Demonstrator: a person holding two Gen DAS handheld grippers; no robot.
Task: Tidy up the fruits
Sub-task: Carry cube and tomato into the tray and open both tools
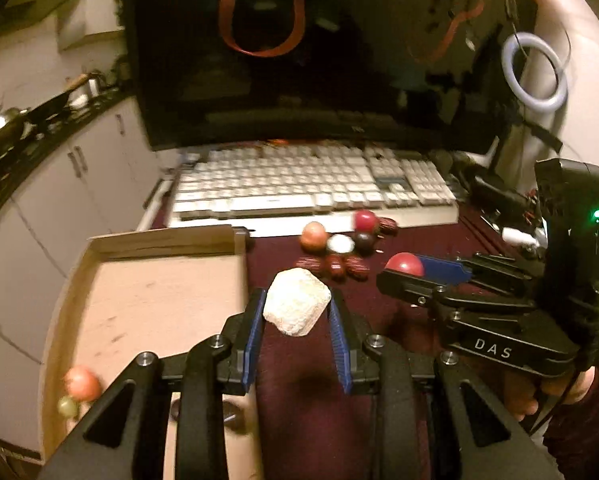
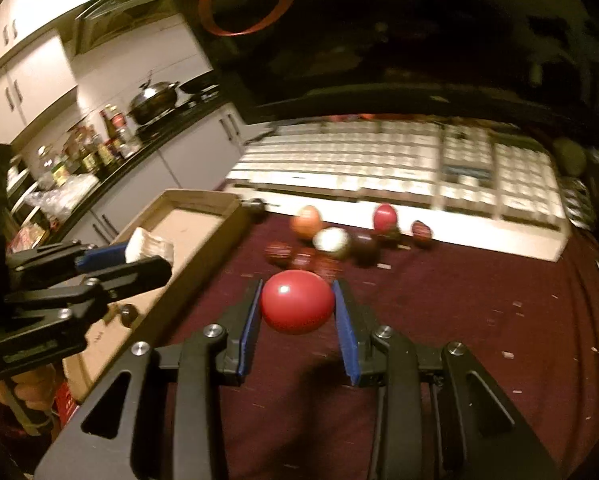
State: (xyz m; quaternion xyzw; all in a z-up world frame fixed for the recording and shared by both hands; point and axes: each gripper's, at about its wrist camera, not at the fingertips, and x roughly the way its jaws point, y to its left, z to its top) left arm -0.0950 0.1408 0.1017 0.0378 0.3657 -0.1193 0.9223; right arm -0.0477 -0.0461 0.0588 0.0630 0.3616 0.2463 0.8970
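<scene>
Left gripper (image 1: 297,308) clamps white lump (image 1: 297,307), right gripper (image 2: 297,304) clamps red fruit (image 2: 297,301) — I'd clear the cardboard tray (image 1: 161,240) wall before releasing.

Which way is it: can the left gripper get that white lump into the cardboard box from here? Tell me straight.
Probably yes. The left gripper is shut on the white lump, held above the red cloth. The cardboard box is open-topped just to its left, with nothing visible between.

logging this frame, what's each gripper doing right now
left gripper: closed on the white lump
right gripper: closed on the red ball
</scene>
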